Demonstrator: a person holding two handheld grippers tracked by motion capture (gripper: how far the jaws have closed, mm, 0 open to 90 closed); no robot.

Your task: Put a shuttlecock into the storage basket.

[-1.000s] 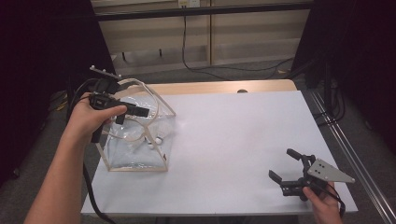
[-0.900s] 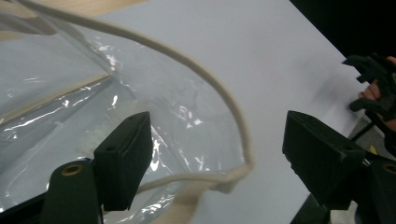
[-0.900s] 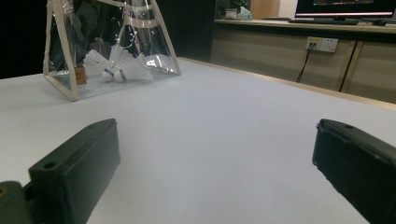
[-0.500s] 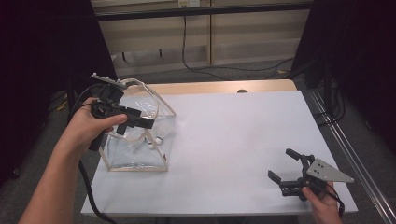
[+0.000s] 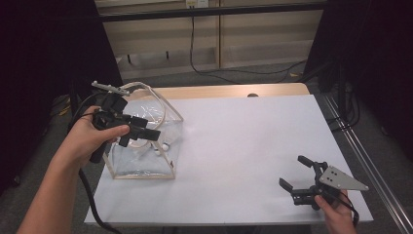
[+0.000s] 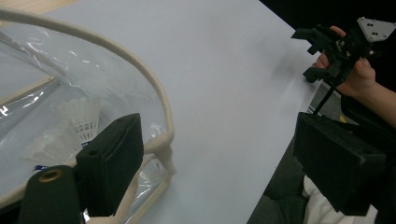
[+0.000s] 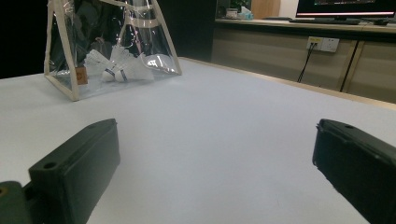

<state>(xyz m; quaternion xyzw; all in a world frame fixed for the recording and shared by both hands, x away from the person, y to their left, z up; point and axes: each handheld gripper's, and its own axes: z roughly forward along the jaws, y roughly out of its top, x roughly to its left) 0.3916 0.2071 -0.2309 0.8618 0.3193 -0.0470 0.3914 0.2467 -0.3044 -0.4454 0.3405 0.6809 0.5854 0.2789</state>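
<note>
- Clear bag [image 5: 146,161] w/ cream trim, 1 only, upright at left end of white table [image 5: 243,146]; 2 cream handles arch over its open top.
- Shuttlecocks [image 7: 116,65] inside bag, white feathers, lying on its bottom; 2 plain in right gripper view, a possible 3rd too blurred to count.
- Left gripper [image 5: 146,134] in left hand [image 5: 92,139], hovering over bag's open top, pointing toward table centre; jaws spread wide, have just been opening, nothing btwn them. Seen in left gripper view w/ one jaw over bag interior just beside a handle [image 6: 159,93], other jaw past bag edge.
- Right gripper [image 5: 299,175] in right hand [image 5: 336,209] at near right corner of table, well apart from bag; jaws released, wide, bare table btwn them.
- Grippers: 2. Bags: 1.
</note>
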